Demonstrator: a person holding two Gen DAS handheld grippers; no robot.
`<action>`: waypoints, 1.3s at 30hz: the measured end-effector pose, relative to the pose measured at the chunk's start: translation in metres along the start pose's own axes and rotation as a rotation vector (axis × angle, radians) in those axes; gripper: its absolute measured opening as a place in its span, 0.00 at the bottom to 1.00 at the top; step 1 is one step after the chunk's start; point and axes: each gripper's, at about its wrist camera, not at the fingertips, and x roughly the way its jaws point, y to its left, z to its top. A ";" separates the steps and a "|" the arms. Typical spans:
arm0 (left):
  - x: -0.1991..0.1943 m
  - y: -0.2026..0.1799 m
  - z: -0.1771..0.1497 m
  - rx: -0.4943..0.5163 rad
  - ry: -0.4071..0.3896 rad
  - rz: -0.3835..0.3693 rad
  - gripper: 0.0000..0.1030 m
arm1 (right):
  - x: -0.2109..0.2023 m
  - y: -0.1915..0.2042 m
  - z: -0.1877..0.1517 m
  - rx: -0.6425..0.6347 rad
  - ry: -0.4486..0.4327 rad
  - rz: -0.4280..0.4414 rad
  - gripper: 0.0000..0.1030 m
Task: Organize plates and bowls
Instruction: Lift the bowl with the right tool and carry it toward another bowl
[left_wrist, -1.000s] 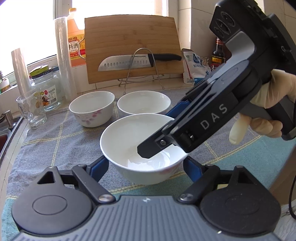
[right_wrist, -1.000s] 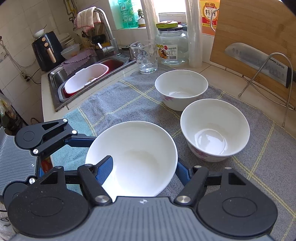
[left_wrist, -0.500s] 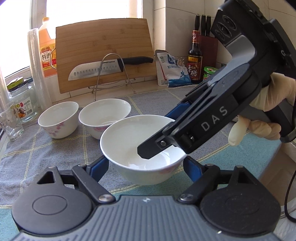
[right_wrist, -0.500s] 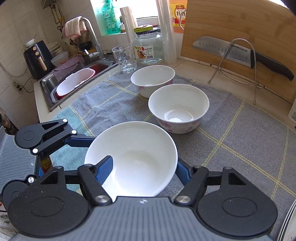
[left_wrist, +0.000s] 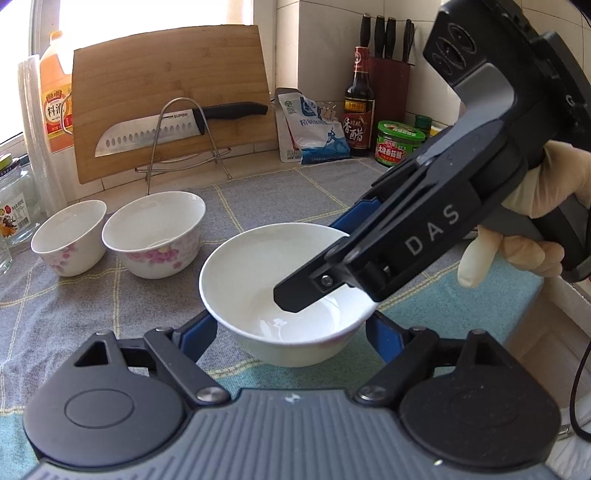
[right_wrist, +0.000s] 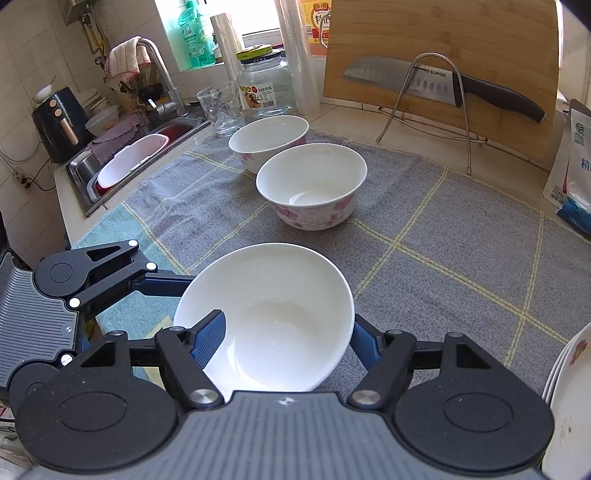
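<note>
Grey checked cloth (right_wrist: 424, 236) covers the kitchen table, where the left gripper (left_wrist: 291, 334) and right gripper (right_wrist: 288, 341), both spread wide, clasp one white bowl (right_wrist: 273, 314) by its sides. Only the right wrist view shows the sink (right_wrist: 110, 166) and stacked plates (right_wrist: 569, 398).

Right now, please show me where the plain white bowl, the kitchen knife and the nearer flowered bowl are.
plain white bowl (right_wrist: 280, 325): right wrist view, on its inner wall.
kitchen knife (left_wrist: 147, 138): left wrist view, on the steel blade.
nearer flowered bowl (right_wrist: 314, 216): right wrist view, on its pink-patterned outer side.
</note>
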 end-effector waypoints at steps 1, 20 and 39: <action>0.001 -0.001 0.000 -0.001 0.005 -0.002 0.84 | 0.000 -0.001 -0.001 0.003 0.002 0.000 0.75; 0.012 0.001 -0.003 -0.010 0.036 -0.047 0.86 | 0.006 -0.007 -0.011 0.022 0.020 -0.006 0.78; -0.031 0.025 0.014 -0.048 -0.024 0.041 0.96 | -0.004 -0.002 0.019 -0.065 -0.027 -0.011 0.97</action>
